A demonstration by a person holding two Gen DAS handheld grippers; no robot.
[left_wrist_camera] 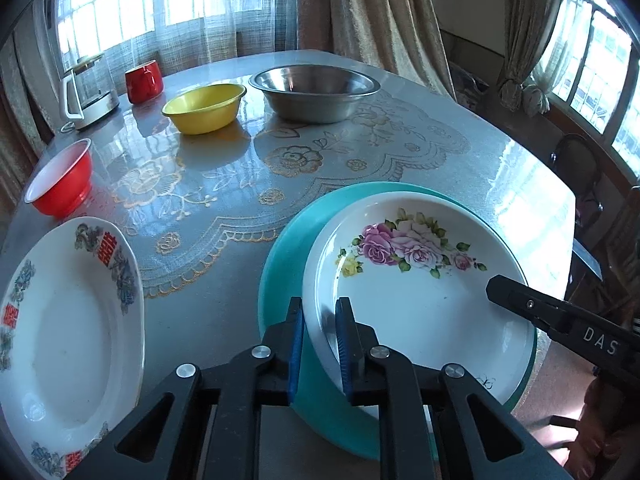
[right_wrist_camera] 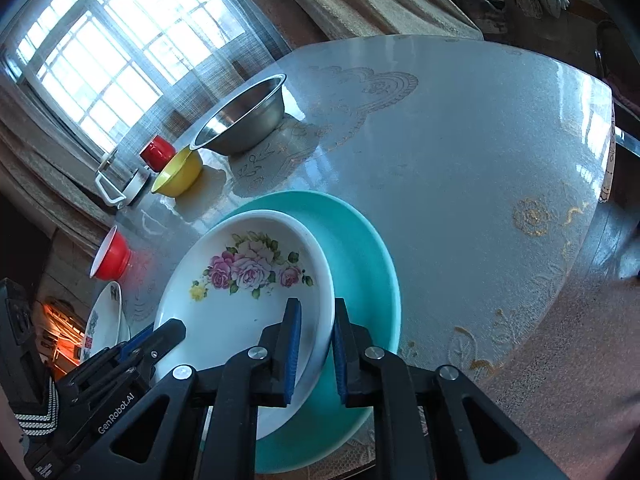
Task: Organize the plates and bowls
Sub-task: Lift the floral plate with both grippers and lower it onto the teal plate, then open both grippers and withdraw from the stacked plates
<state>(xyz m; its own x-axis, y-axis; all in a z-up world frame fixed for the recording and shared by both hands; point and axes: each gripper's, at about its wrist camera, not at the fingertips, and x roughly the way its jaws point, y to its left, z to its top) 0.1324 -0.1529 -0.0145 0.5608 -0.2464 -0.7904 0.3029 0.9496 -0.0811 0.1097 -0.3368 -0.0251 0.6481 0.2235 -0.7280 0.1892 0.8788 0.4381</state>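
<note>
A white plate with pink roses (left_wrist_camera: 420, 304) (right_wrist_camera: 240, 312) lies on a larger teal plate (left_wrist_camera: 288, 264) (right_wrist_camera: 360, 248) at the near table edge. My left gripper (left_wrist_camera: 320, 308) is shut on the rose plate's left rim, with one blue pad inside the rim and one outside. On the opposite rim my right gripper (right_wrist_camera: 316, 308) is shut the same way. A second white plate with red characters (left_wrist_camera: 68, 320) sits at the near left. A red bowl (left_wrist_camera: 64, 184), a yellow bowl (left_wrist_camera: 204, 108) and a steel bowl (left_wrist_camera: 316, 92) stand farther back.
A red mug (left_wrist_camera: 144, 82) and a glass kettle (left_wrist_camera: 88, 92) stand at the far left by the curtained window. The round table (right_wrist_camera: 480, 160) carries a glossy lace-patterned cover. Chairs (left_wrist_camera: 576, 168) stand beyond its right side.
</note>
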